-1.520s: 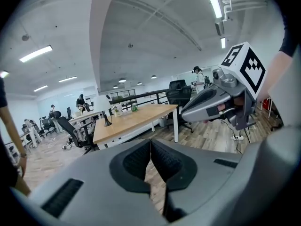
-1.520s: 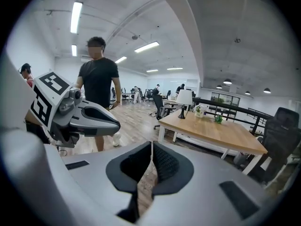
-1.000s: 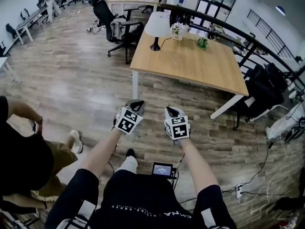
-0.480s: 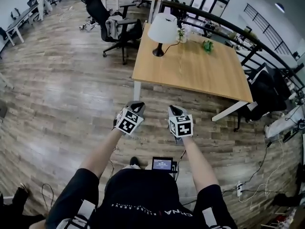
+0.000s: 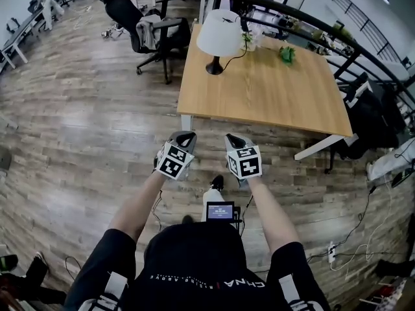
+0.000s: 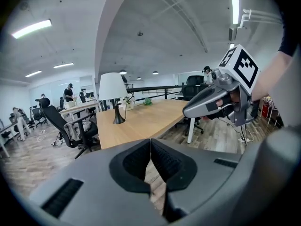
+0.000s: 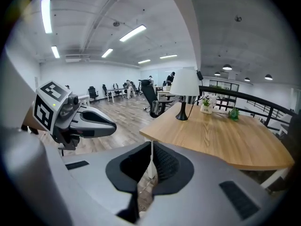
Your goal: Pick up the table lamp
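Observation:
The table lamp (image 5: 218,36) has a white shade and a black stem and base. It stands upright at the far left corner of a wooden table (image 5: 272,92), and it also shows in the left gripper view (image 6: 113,92) and the right gripper view (image 7: 184,89). My left gripper (image 5: 184,137) and right gripper (image 5: 231,138) are side by side over the floor, short of the table's near edge. Both are shut with nothing between the jaws. A black cord runs from the lamp toward the table's back.
A black office chair (image 5: 146,31) with a garment on it stands left of the table. A small potted plant (image 5: 248,39) and a green object (image 5: 286,55) sit at the table's far edge, before a dark railing (image 5: 311,24). Cables and a power strip (image 5: 334,251) lie on the floor at right.
Both grippers and the viewpoint have come closer to the table, which now sits nearer below the view. The person crouching at the left a second ago is out of view.

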### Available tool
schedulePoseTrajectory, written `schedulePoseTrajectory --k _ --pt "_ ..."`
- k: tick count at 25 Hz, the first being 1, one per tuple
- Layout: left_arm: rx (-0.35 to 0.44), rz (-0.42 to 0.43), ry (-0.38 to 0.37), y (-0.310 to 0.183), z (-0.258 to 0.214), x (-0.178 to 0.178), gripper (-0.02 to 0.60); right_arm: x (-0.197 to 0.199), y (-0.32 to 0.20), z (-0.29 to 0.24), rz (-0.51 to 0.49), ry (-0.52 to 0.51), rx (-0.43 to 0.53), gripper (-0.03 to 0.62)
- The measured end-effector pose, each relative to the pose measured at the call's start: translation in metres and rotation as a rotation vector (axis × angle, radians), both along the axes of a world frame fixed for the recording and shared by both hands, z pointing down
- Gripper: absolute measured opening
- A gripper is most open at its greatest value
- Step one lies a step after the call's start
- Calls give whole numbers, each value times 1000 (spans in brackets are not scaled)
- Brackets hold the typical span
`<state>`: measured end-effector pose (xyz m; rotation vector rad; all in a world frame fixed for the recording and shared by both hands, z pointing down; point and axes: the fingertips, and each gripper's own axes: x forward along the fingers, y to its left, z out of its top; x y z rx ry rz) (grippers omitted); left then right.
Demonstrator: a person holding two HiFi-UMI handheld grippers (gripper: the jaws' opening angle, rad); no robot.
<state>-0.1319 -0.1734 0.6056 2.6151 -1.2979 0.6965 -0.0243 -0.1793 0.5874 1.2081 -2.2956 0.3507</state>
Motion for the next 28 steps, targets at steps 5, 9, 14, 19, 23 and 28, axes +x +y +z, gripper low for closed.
schedulePoseTrajectory --k 5,9,14,19,23,28 --pt "4 -24 0 -68 -1 4 20 -3 -74 6 -45 -29 -8 39" --pt "5 -45 4 -133 -9 16 20 10 -141 2 -59 -52 -17 38" --pt "24 -59 69 -206 -30 44 20 35 -214 -7 -83 -68 -20 39" --pt "29 -70 63 -255 -35 72 20 57 -273 -15 -97 -100 -27 39" --pt "13 -87 45 -279 -28 78 20 57 -300 -11 -113 -119 -42 38" --pt "3 -83 32 -302 -24 75 20 60 -317 -10 -93 -135 -46 38"
